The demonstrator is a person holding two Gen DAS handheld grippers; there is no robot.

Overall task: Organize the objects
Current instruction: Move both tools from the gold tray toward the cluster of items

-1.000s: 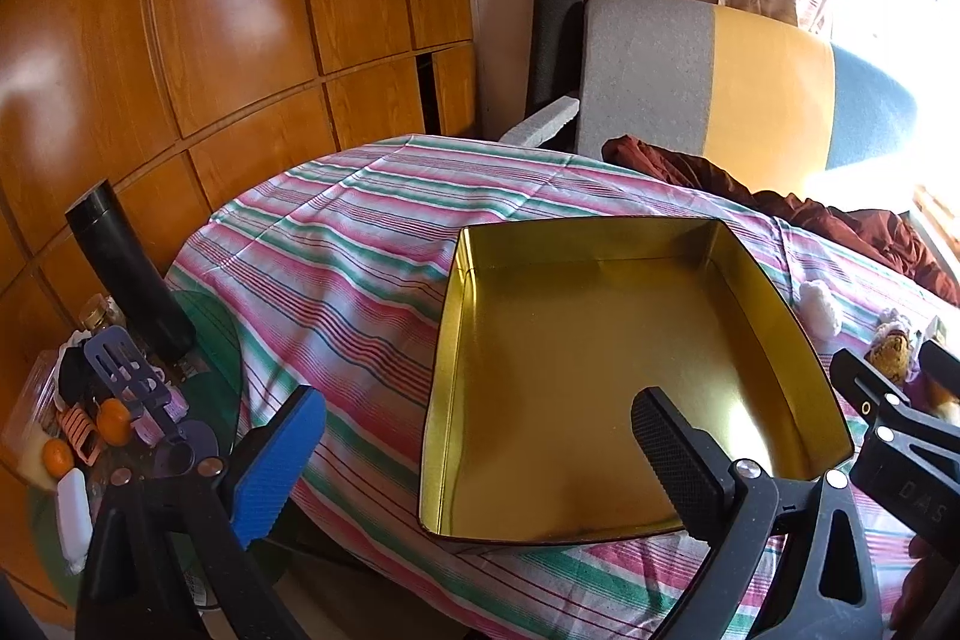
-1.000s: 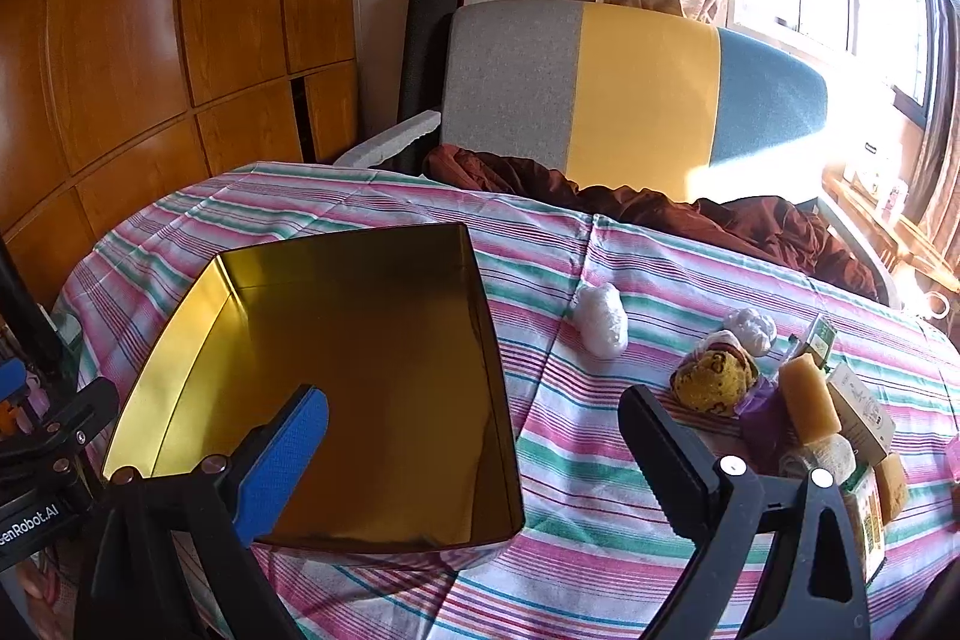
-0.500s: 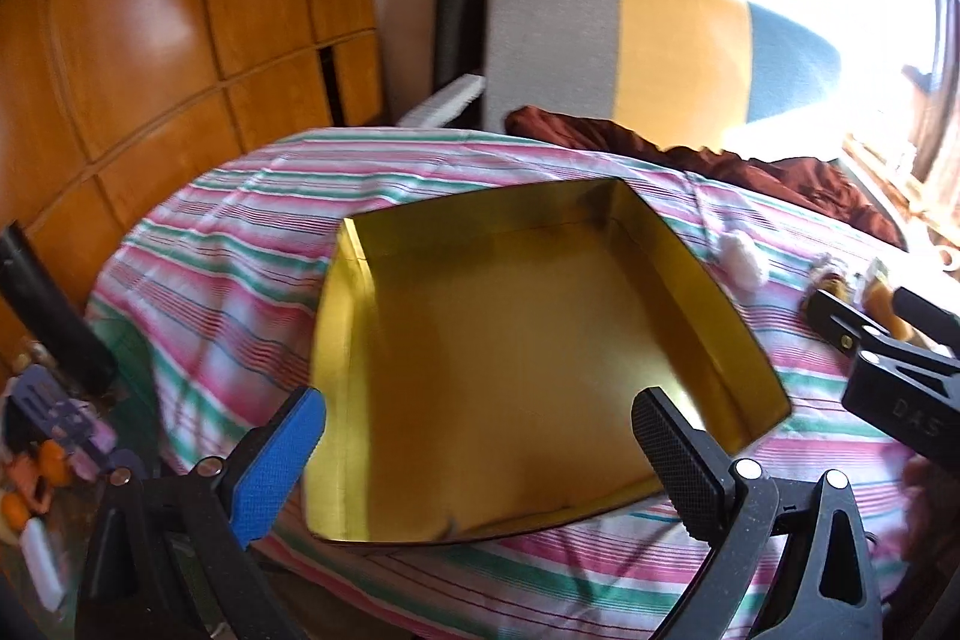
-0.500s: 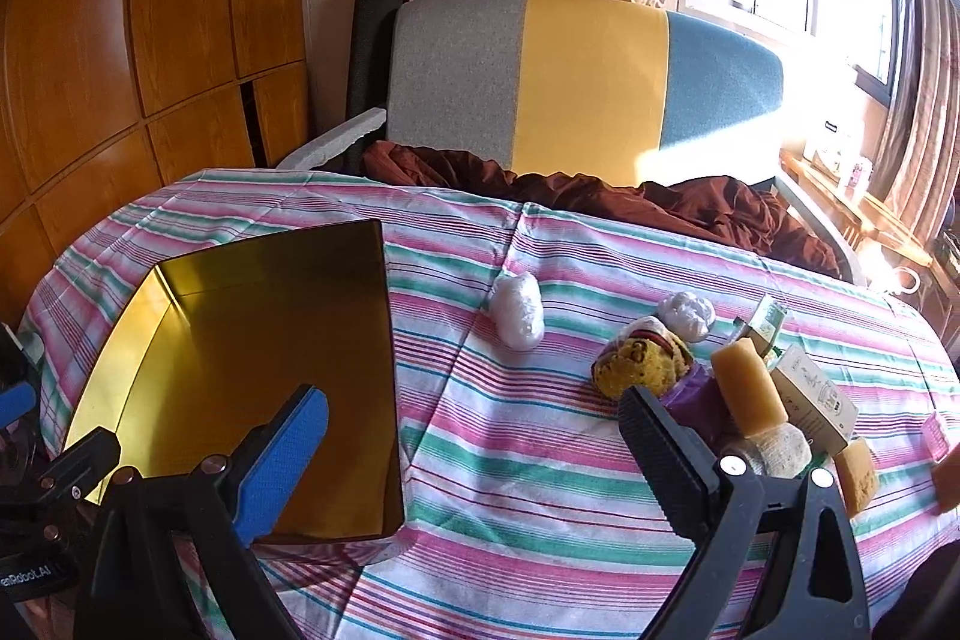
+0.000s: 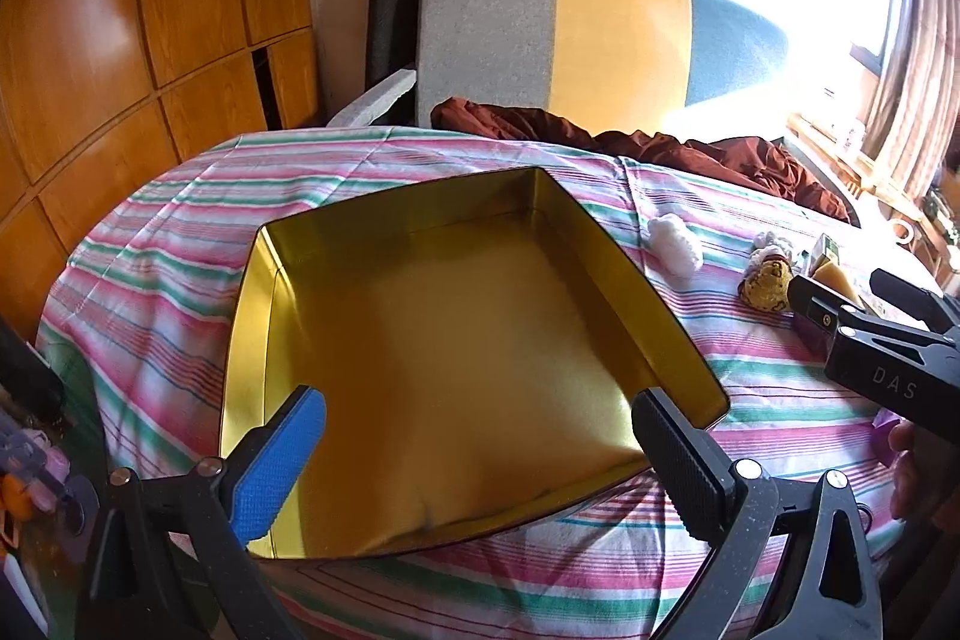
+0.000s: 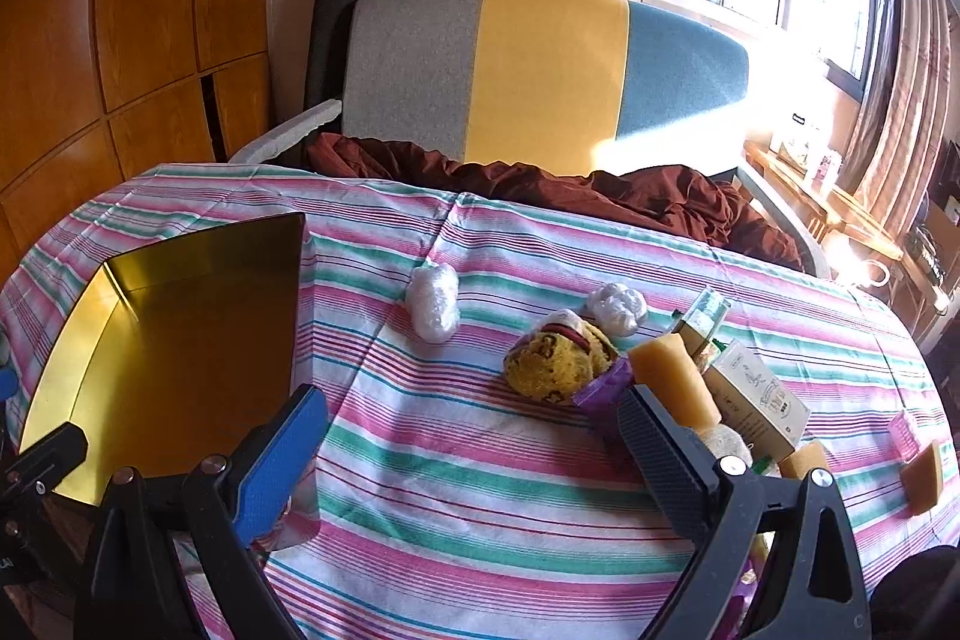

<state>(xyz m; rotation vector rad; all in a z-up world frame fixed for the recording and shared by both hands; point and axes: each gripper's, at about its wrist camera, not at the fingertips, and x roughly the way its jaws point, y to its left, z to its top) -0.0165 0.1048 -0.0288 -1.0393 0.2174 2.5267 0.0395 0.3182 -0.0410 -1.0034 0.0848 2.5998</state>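
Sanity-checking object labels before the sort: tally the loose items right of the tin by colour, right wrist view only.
White: 2, lump and lump
Yellow-orange: 4, toy, block, block, block
Purple: 1, packet
Beige: 1, box
Pink: 1, item
Total: 9; others partly hidden behind the right gripper.

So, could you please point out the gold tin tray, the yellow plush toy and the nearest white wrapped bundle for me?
Gold tin tray (image 5: 468, 220): left wrist view, far inner wall.
Yellow plush toy (image 6: 555, 361): right wrist view, body.
White wrapped bundle (image 6: 433, 301): right wrist view, middle.
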